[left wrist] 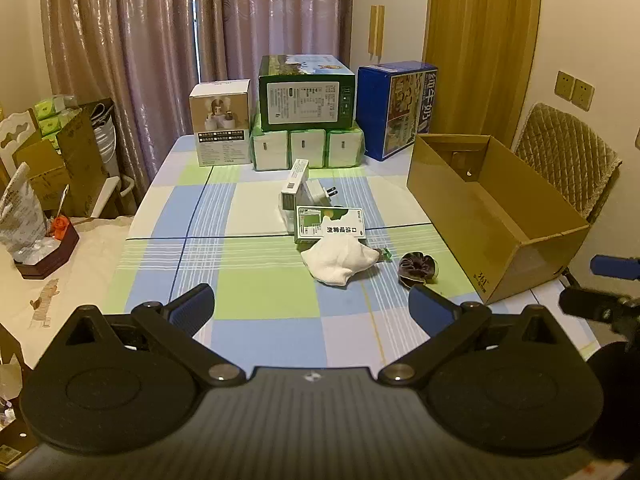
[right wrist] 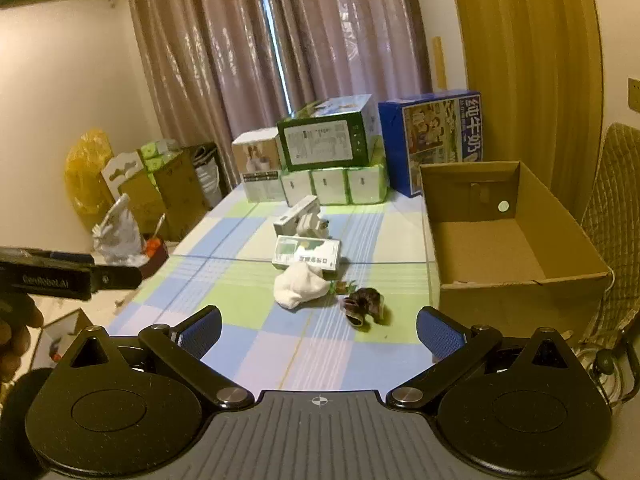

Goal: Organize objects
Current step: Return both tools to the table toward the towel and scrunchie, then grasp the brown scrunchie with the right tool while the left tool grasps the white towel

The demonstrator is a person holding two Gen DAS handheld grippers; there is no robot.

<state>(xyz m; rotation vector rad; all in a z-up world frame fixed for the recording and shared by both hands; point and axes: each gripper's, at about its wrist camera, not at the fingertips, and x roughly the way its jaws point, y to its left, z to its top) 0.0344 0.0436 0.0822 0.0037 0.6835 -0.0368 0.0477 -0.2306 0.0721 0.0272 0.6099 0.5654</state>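
Loose items lie mid-table on the checked cloth: a white cloth (left wrist: 340, 259) (right wrist: 298, 284), a dark scrunchie (left wrist: 417, 266) (right wrist: 365, 305), a green-and-white medicine box (left wrist: 329, 223) (right wrist: 307, 253), a slim white box (left wrist: 295, 182) (right wrist: 296, 213) and a white plug adapter (left wrist: 320, 193) (right wrist: 314, 225). An open, empty cardboard box (left wrist: 500, 216) (right wrist: 516, 224) stands at the right. My left gripper (left wrist: 312, 306) is open, hovering near the table's front edge, short of the items. My right gripper (right wrist: 320, 330) is open too, nothing between its fingers, just short of the scrunchie.
Stacked at the table's far end are a white carton (left wrist: 222, 124), a green carton (left wrist: 306, 94) on tissue packs (left wrist: 306, 148), and a blue milk carton (left wrist: 396, 110). A quilted chair (left wrist: 568, 160) stands behind the cardboard box. Clutter and boxes (left wrist: 60, 160) fill the left side.
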